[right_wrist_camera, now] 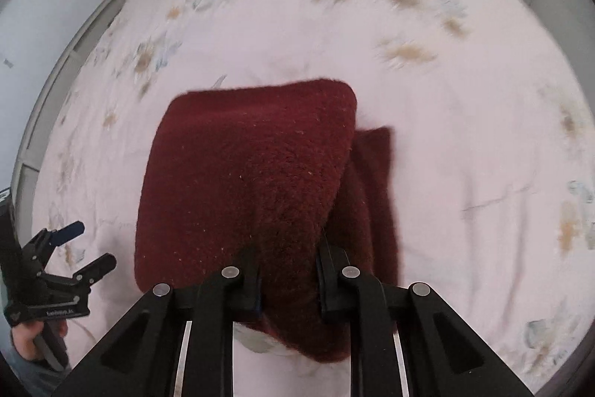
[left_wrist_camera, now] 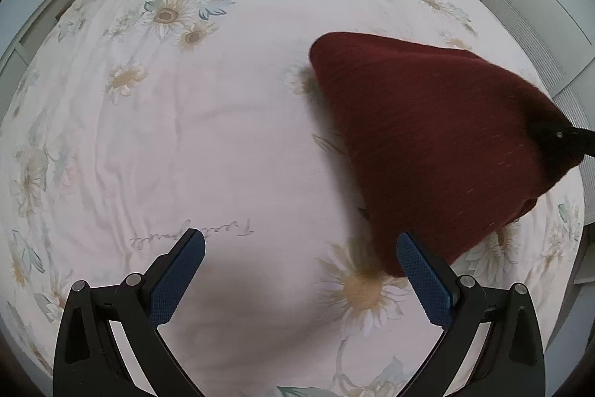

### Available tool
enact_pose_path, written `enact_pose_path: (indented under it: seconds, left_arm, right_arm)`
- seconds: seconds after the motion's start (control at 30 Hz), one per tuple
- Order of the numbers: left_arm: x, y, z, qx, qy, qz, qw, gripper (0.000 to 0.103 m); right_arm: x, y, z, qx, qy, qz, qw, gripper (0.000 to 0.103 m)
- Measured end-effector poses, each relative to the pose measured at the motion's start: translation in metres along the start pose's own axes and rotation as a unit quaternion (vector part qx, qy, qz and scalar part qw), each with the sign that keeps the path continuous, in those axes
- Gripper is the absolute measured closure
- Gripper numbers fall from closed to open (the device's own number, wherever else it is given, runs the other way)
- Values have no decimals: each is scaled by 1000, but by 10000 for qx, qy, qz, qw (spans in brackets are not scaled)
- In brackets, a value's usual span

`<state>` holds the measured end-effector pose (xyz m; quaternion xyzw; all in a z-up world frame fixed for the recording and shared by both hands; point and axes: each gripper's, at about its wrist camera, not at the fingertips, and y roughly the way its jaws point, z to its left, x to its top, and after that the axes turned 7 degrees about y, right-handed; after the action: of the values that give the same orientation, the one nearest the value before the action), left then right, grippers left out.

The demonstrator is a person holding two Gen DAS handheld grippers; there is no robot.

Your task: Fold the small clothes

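- Right gripper [right_wrist_camera: 288, 276]: clenched on the near edge of a dark red knitted garment [right_wrist_camera: 253, 181]; fabric is pinched between its pads.
- Dark red knitted garment: held lifted off the floral bedsheet [right_wrist_camera: 465, 136], a second layer draped to its right.
- Left gripper [left_wrist_camera: 300, 272]: released, jaws spread wide, nothing held between them; positioned over the bedsheet, just left of the garment's near corner [left_wrist_camera: 438, 144].
- A hand [right_wrist_camera: 28, 341] is seen at the left gripper's handle.

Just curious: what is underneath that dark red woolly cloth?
Under the dark red knitted cloth lies the pale floral bedsheet, visible all around it. Whatever sits directly beneath is covered, so I cannot tell.
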<state>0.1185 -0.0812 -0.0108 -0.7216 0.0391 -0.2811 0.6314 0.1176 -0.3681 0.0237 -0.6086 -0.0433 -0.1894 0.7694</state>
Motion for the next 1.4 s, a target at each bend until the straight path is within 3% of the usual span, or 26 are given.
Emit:
enact_pose_path:
  seconds: [0.27,0.47,0.57,0.63,0.8,1.03,1.23,1.4]
  left_arm:
    - [6,8,-16,-147,102,74,9998,1]
    - [12,12,-17,-210,72,112,9997,1]
    - [14,12,-19,-262,20,110,9996,1]
    - [16,13,-21,-301,-1,126,9995,1]
    - [21,14,-24,-326,25,148,9994,1]
    - [39,16,-25,-378,-72,135,9992,1]
    - [64,29,-27,-570,-312,234,9976,1]
    - [78,45,-32,-571,-436,311,9969,1]
  right_arm:
    - [-30,46,-31,-258,145,513,9982,82]
    - [-37,39,-33,-441,-43,519,9977,73]
    - [-39,35,-33,-533,-54,460,9975,58]
    - [-39,31,-34,-639,-69,417,9971,37]
    - [-35,12,-38,-485,77,244,9985,25]
    - [-10,-7,-30,-242,226,-58,9994,18]
    - [19,19,-22,-216,327,236,9990,18]
    - [19,43,-23,-192,258,402,9987,14]
